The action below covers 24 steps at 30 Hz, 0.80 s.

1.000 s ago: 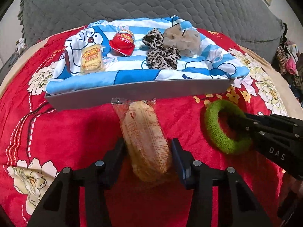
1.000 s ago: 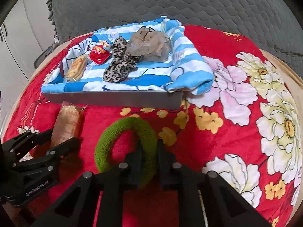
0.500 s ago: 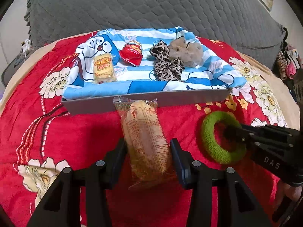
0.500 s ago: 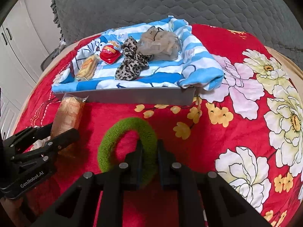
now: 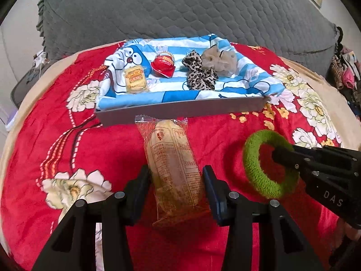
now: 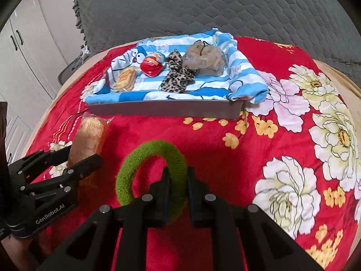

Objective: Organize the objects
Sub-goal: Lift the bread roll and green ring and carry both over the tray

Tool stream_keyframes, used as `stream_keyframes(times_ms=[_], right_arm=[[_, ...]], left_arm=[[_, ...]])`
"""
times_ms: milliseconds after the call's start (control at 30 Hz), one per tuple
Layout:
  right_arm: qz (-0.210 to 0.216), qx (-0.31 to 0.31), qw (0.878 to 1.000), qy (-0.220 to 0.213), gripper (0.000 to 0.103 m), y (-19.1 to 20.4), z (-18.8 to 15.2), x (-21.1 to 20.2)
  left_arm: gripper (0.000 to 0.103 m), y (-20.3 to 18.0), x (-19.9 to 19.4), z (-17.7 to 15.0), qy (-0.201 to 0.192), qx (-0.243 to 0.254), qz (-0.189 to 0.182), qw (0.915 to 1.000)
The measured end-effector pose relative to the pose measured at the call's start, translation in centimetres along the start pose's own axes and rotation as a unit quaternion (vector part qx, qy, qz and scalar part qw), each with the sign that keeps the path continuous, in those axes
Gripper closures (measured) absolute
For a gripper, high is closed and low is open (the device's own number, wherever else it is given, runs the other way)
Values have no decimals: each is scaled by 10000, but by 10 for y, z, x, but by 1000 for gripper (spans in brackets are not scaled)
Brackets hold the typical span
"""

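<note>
My left gripper is shut on a clear-wrapped bread packet and holds it above the red blanket; the packet also shows in the right wrist view. My right gripper is shut on a green fuzzy hair ring, which also shows in the left wrist view. Ahead stands a grey tray lined with a blue striped cartoon cloth. On the cloth lie a yellow snack pack, a red snack pack, a leopard scrunchie and a beige scrunchie.
A red flowered blanket covers the bed. A grey quilted pillow lies behind the tray. White cupboard doors stand at the far left. Clothes hang at the right edge.
Both grippers have lifted and drawn back with their loads; the tray now looks smaller and farther off. Both grips are unchanged.
</note>
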State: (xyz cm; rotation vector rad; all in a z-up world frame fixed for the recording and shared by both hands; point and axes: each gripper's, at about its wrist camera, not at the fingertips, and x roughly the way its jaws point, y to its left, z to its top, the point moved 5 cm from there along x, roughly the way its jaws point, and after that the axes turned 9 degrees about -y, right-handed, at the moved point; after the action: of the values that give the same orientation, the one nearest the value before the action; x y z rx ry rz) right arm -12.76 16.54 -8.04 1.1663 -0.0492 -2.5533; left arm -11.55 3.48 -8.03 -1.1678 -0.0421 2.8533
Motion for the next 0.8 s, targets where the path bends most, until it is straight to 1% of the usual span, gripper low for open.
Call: stream_keyframes(times_ms=[100,200,400,600,800], right_arm=[[-21,-75,10000,-57,89,10,-4,-13],[-32,-99,9999,-84,89,19,-9,-26],[-36,-129,9999,-79,89,34,-25,-53],[-97,-127,9995,-261,89,42,-30,-89],[-158,-153,9989,-410,89,48,-33,-118]], left_arm=[[55,-1,-13,-3,-1,5,24,10000],[55,-3,-30,-6,-44,128,64,9999],[55,0,-65,-11,-104,113,102,9998],[55,-3,-103,-10,-279,184,134,9994],[55,-5,-135,-8,-439,127,128,9989]])
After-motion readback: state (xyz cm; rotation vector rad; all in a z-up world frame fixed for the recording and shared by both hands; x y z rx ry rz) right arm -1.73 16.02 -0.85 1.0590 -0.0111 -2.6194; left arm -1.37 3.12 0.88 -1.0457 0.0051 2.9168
